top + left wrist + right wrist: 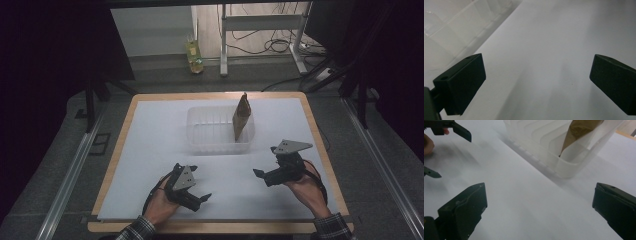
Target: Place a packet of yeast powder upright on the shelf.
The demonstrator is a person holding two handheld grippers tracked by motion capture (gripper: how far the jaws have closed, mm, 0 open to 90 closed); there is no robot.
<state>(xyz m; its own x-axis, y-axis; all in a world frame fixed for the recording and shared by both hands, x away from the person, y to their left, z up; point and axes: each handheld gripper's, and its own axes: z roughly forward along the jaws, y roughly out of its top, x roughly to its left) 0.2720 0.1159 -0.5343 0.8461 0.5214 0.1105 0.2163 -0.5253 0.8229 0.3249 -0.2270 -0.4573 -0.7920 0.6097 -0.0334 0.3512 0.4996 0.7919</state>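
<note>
The left gripper (204, 198) is sitting wide open at lower centre-left, holding nothing. The right gripper (258, 173) is gaping equally wide at lower right. The brown paper bag (241, 118) is standing in the clear plastic tub (200, 131) at frame centre.

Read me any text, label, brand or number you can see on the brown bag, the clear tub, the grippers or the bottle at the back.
No readable text anywhere.
Brown paper bag: plain, no print visible.
Clear plastic tub: no label visible.
Left gripper and right gripper: no markings legible on their grey plates.
Bottle on the floor: too small and blurred to tell.
</note>
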